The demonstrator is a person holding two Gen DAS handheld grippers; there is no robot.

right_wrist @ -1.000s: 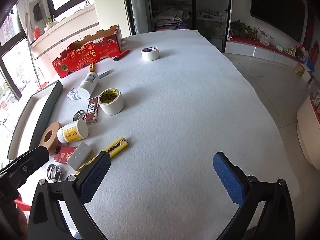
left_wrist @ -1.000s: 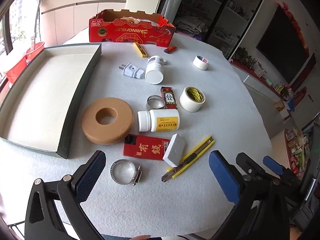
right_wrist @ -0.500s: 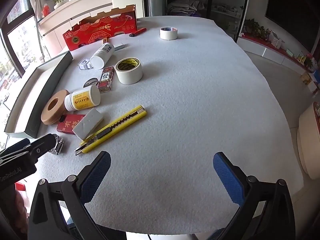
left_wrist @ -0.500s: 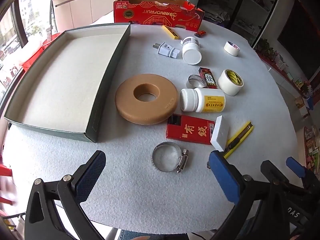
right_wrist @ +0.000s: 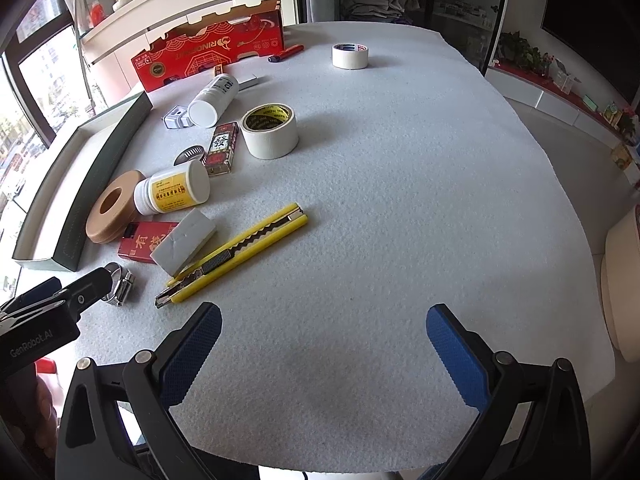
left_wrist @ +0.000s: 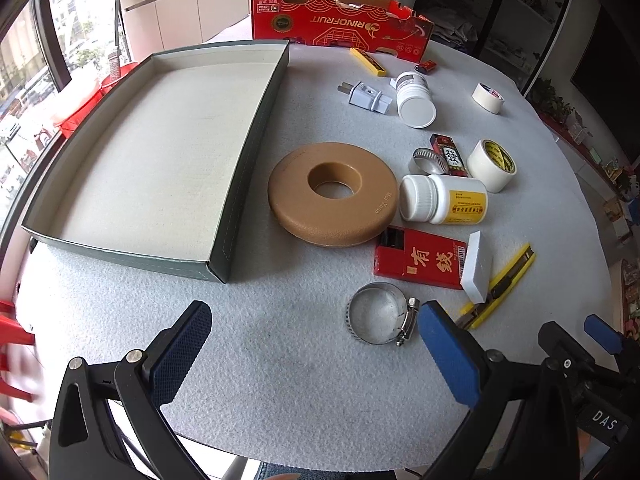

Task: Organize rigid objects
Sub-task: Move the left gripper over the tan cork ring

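Loose items lie on the white table: a tan ring (left_wrist: 334, 198), a white pill bottle (left_wrist: 442, 200), a red card box (left_wrist: 420, 262), a white block (left_wrist: 476, 266), a yellow utility knife (right_wrist: 236, 256), a metal hose clamp (left_wrist: 380, 314), tape rolls (right_wrist: 272, 130) and a plug (left_wrist: 366, 96). An empty grey tray (left_wrist: 248, 152) lies at the left. My left gripper (left_wrist: 316, 344) is open and empty above the near table edge, just left of the clamp. My right gripper (right_wrist: 324, 350) is open and empty, right of the knife.
A red cardboard box (left_wrist: 340, 24) stands at the far edge, with a second bottle (left_wrist: 414, 94), a small tape roll (right_wrist: 350, 56), a lighter (right_wrist: 286, 54) and a yellow bar (left_wrist: 368, 62) near it. The table's near edge lies just under both grippers.
Both grippers have come closer to the near table edge and swung left. The tray now fills more of the left wrist view. Nothing on the table has moved.
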